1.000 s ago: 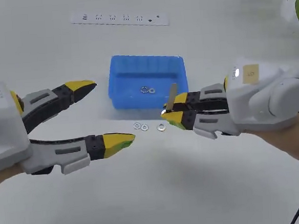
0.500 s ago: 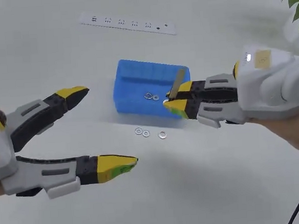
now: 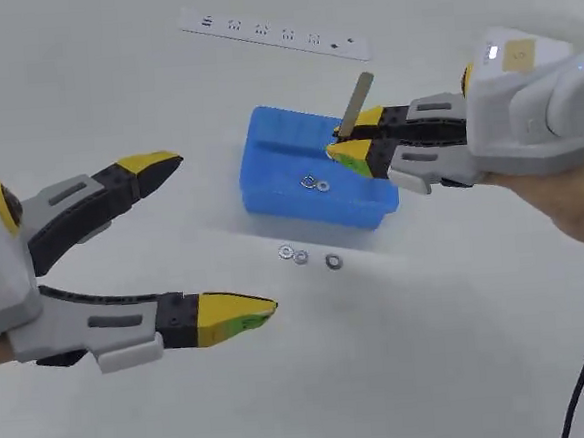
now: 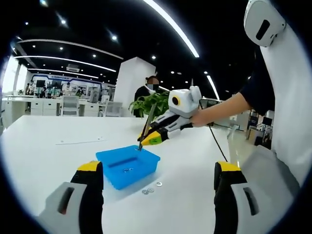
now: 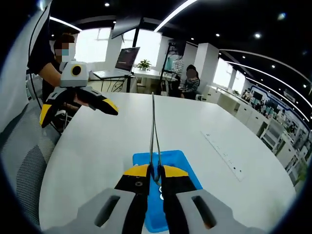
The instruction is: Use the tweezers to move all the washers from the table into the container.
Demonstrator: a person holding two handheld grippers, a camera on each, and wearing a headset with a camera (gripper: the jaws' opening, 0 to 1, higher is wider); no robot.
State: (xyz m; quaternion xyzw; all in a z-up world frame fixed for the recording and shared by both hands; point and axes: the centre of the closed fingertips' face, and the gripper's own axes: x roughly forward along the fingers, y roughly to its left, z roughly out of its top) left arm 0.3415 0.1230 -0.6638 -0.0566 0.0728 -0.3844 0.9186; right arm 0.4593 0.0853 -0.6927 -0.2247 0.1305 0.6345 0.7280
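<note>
Right gripper holds tweezers over container rim — washers just outside

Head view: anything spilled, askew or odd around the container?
Nothing stands out. The blue container sits flat with two washers inside; three washers lie on the table beside it. The tweezers stick up tilted from the right gripper.

Bright even overhead light, soft shadows, fisheye-warped edges.
</note>
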